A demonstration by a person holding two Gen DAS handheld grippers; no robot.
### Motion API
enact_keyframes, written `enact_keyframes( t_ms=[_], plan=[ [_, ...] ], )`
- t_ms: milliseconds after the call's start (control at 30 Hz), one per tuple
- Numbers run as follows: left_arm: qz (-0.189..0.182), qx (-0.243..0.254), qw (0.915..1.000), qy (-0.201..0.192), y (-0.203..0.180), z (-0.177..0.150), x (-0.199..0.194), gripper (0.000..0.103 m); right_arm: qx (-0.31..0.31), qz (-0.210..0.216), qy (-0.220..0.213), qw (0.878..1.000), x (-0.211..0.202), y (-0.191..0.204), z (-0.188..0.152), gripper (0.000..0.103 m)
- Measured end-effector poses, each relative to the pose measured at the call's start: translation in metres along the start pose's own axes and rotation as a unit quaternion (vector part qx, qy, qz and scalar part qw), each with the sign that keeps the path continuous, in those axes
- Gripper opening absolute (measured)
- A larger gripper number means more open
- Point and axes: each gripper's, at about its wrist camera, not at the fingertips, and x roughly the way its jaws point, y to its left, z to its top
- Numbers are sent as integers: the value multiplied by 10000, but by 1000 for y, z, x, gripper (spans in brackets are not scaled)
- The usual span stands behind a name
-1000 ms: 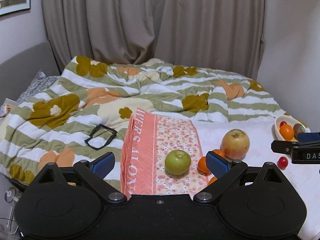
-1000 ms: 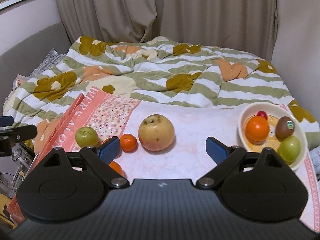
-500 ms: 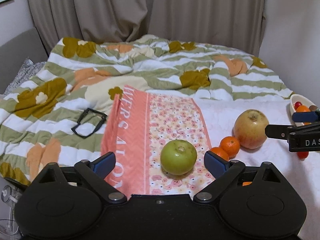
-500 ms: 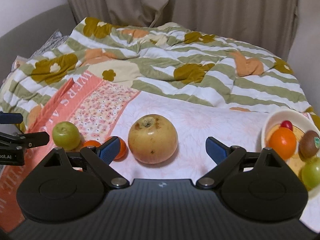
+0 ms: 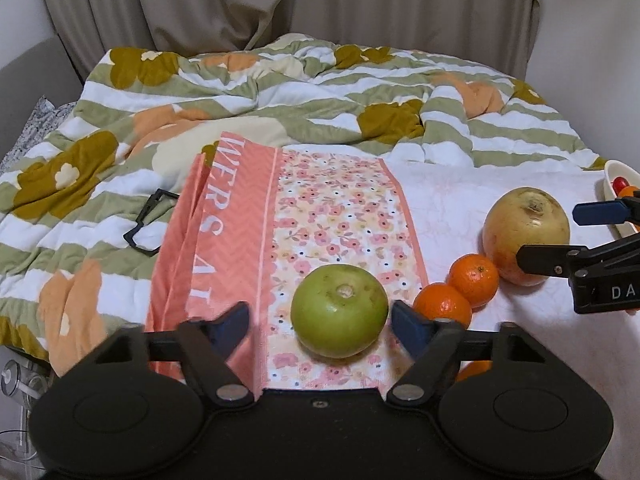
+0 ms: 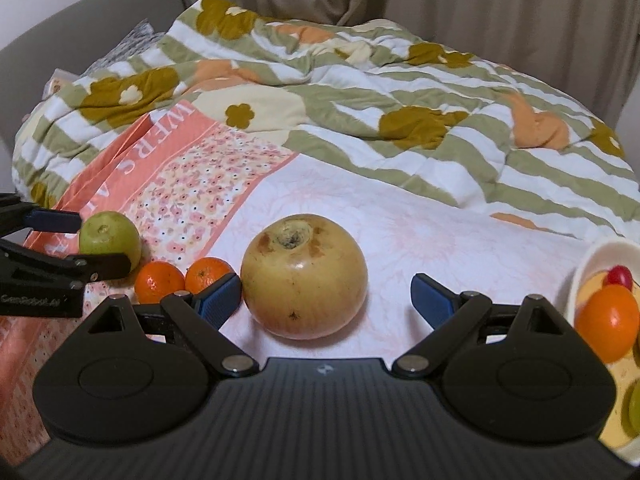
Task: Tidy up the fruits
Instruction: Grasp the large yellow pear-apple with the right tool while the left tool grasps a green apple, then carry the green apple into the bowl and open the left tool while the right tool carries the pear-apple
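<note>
A green apple (image 5: 339, 310) lies on the floral cloth between the open jaws of my left gripper (image 5: 320, 325); it also shows in the right wrist view (image 6: 110, 236). A large yellow apple (image 6: 304, 276) sits between the open jaws of my right gripper (image 6: 326, 298), closer to the left pad; it also shows in the left wrist view (image 5: 526, 234). Two mandarins (image 5: 458, 290) lie between the apples. A white bowl (image 6: 588, 264) at the right holds an orange (image 6: 608, 322), a red cherry tomato (image 6: 619, 275) and green fruit.
A pink floral cloth (image 5: 332, 216) and a white mat (image 6: 440, 236) cover the near part of the bed. A striped flowered quilt (image 5: 280, 92) lies behind. A black frame-like object (image 5: 146, 222) rests on the quilt at left. Curtains hang at the back.
Both grippers moved forward and down. The green apple now sits between my left jaws and the yellow apple between my right jaws. Both stay open.
</note>
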Motion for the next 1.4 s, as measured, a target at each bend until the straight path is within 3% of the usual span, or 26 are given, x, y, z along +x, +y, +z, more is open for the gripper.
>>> enact_keyframes(
  t_ms=[167,1000,1400],
  plan=[
    [-111,-78,9999,69,-6,2,8,58,-268,139,82,9995,8,5,2,103],
    [87,-358,9993,44,-3,-5,-10,57,-208,645,166,9976,18,-6,7,90],
    [87,-381,9988,-297,-4,-6,-45,57,41,644,-143,9978,-16,2,8,90]
  ],
)
